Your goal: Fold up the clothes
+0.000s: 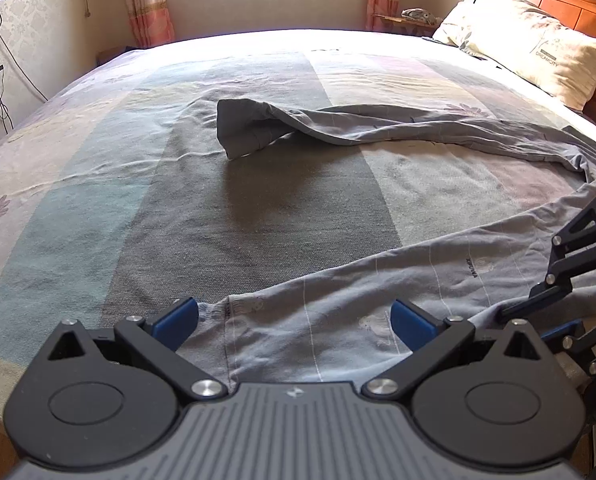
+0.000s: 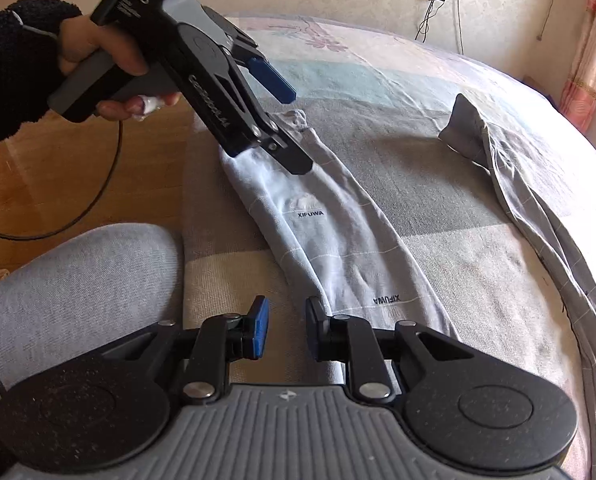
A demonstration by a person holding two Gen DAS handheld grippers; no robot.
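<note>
Your right gripper point(image 2: 284, 330): jaws narrowly parted, empty, at near bed point(image 1: 98, 208) edge. Left gripper point(image 1: 294, 320) spread wide over pyjama trousers point(image 2: 329, 232) cuff. Soft, light, limp cotton; pinch cuff corners. Other leg trails toward far edge.

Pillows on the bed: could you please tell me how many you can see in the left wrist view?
1: the pillow lies at the far right corner of the bed, against the wooden headboard. More may be hidden beyond the frame's right edge.
</note>
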